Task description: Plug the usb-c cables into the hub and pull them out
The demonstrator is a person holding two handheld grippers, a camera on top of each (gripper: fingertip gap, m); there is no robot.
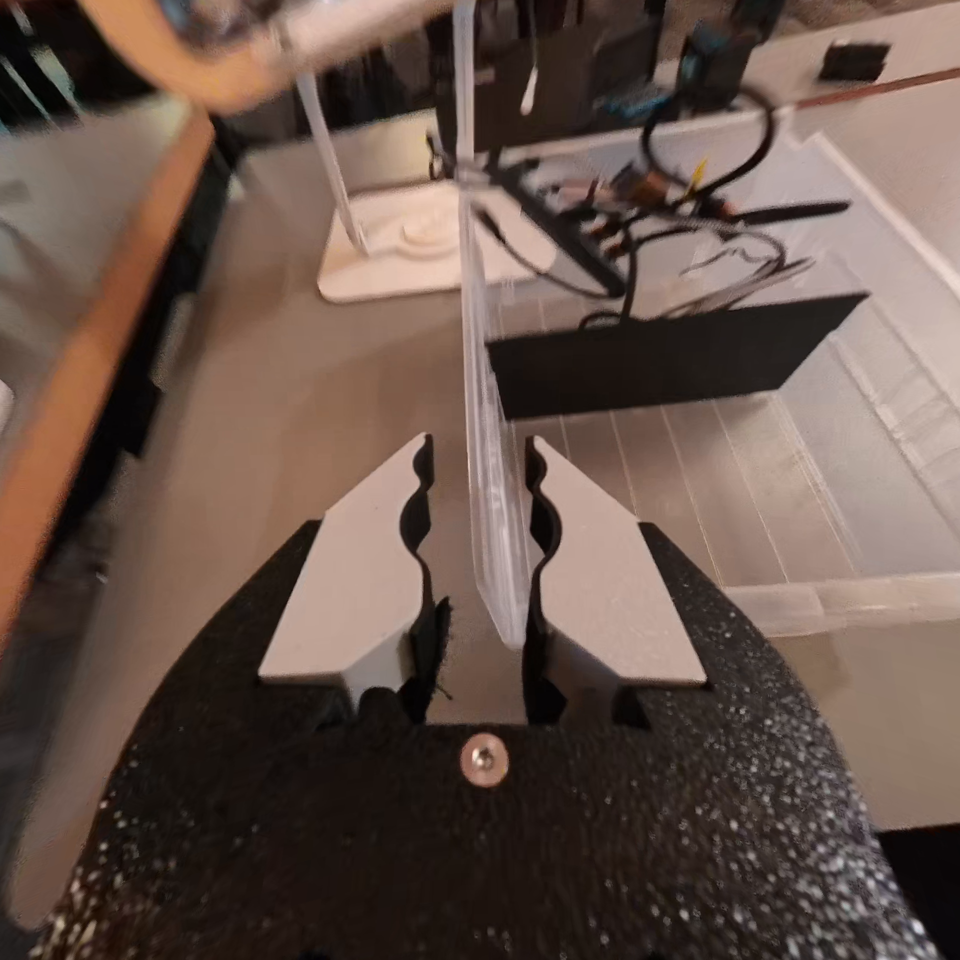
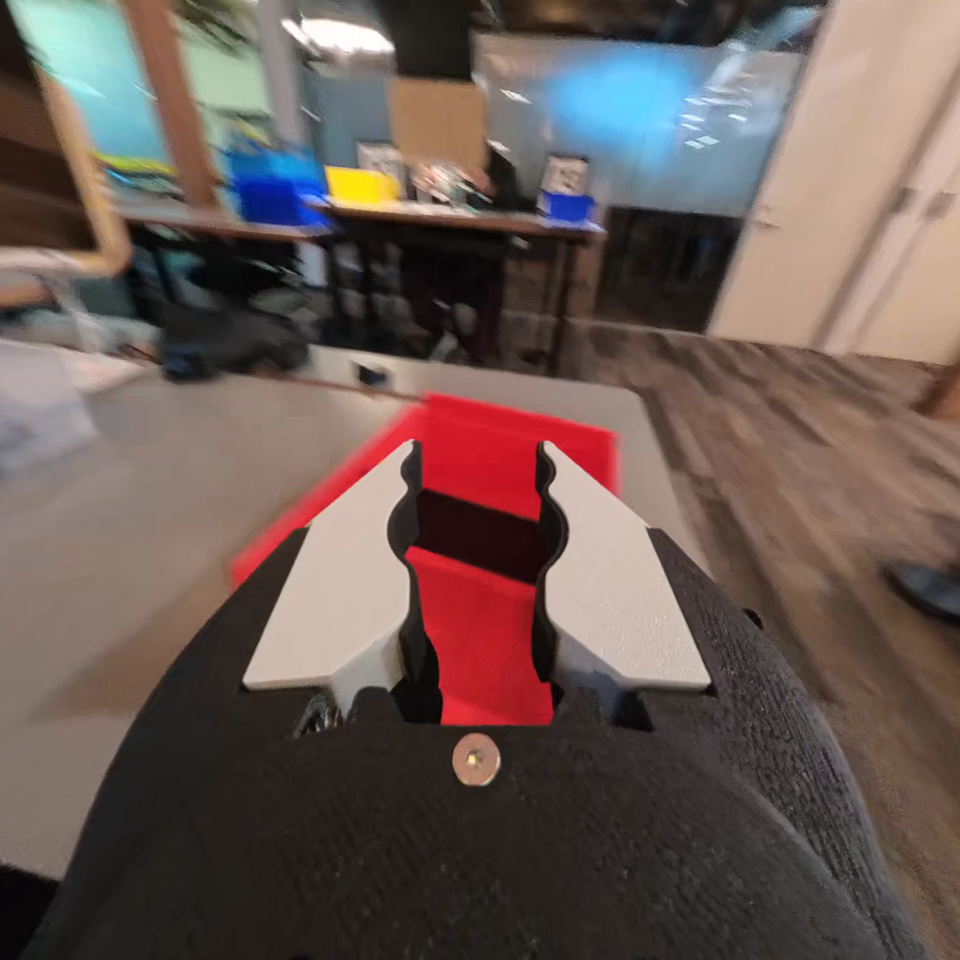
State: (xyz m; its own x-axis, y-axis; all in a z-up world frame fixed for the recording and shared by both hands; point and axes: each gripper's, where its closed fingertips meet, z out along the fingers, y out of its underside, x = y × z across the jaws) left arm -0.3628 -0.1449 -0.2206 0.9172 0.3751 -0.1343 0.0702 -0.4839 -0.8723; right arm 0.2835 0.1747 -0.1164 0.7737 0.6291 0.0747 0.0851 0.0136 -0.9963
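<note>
With both grippers spread, the left (image 1: 478,441) straddling a clear bin's wall (image 1: 491,498) and the right (image 2: 478,447) over a red bin (image 2: 519,441), the hub and cables (image 1: 670,208) sit at the clear bin's far end, where a blurred sweep could snag the wall.

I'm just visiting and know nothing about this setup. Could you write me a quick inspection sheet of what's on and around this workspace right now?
Surface: pale grey tabletop, mostly bare nearby.
Job's things: black hub with plugs, blurred; black panel inside clear plastic tray.
Clutter: white flat stand base; red open bin.
Claws: left claw open, the clear tray's wall standing between its fingers; right claw open above the red bin.
Cables: tangled black cables at the hub.
Surroundings: wooden tables with blue and yellow bins, patterned carpet.
</note>
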